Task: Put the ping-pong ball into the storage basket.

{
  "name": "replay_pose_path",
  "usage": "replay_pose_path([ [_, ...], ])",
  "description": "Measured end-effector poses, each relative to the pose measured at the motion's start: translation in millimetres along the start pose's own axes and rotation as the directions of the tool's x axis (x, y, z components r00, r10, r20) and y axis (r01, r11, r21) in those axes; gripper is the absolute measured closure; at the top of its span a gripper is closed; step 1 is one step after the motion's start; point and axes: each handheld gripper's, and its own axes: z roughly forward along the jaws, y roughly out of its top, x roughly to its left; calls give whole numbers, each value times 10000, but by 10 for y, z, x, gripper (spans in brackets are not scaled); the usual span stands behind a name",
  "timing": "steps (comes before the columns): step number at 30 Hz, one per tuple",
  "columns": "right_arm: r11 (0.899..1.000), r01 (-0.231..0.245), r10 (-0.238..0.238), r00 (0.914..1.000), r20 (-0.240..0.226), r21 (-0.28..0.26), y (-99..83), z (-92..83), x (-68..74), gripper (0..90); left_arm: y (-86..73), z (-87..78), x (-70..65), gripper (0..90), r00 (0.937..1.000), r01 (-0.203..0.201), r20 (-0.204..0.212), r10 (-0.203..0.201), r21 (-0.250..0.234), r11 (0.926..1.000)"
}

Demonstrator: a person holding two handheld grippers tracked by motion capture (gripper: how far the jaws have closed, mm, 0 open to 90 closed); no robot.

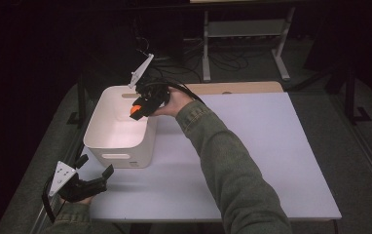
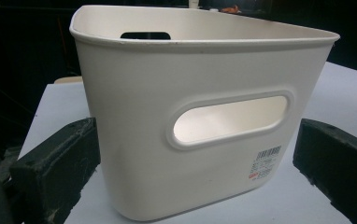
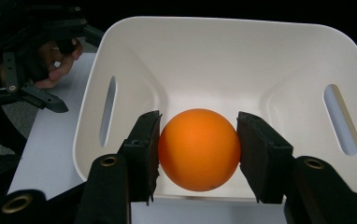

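Right gripper (image 3: 198,151) jaws squeezed tight on ball (image 3: 199,149). Ball hangs over bin (image 3: 223,60), above rim at 3 o'clock side. Drop spot lies straight below. Left gripper (image 1: 96,178) spread wide, holds nothing, rests at bin's 7 o'clock.

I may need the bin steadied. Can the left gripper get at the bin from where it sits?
Probably yes. The left gripper rests on the table with open jaws facing the bin, nothing between them. The right gripper holds the ball over the far rim, clear of that path.
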Motion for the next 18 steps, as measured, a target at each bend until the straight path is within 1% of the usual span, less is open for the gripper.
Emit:
replay_pose_path([
  [2, 10000, 53, -53, 10000, 3, -19, -2, 22, -12, 500, 0, 0, 1, 1, 10000, 1, -4, -1, -5, 10000],
  [6, 10000, -9, 8, 10000, -27, -79, -1, 64, -26, 500, 1, 1, 0, 1, 10000, -6, 11, 6, -5, 10000],
  [9, 9999, -59, 58, 9999, -140, -84, 2, 97, -28, 500, 0, -1, -4, 1, 10000, -12, -1, 12, -10, 10000],
  [18, 9995, -100, 92, 9996, -278, -292, 3, 170, -52, 500, -2, 6, -2, 1, 10000, -39, 20, 39, 32, 10000],
])
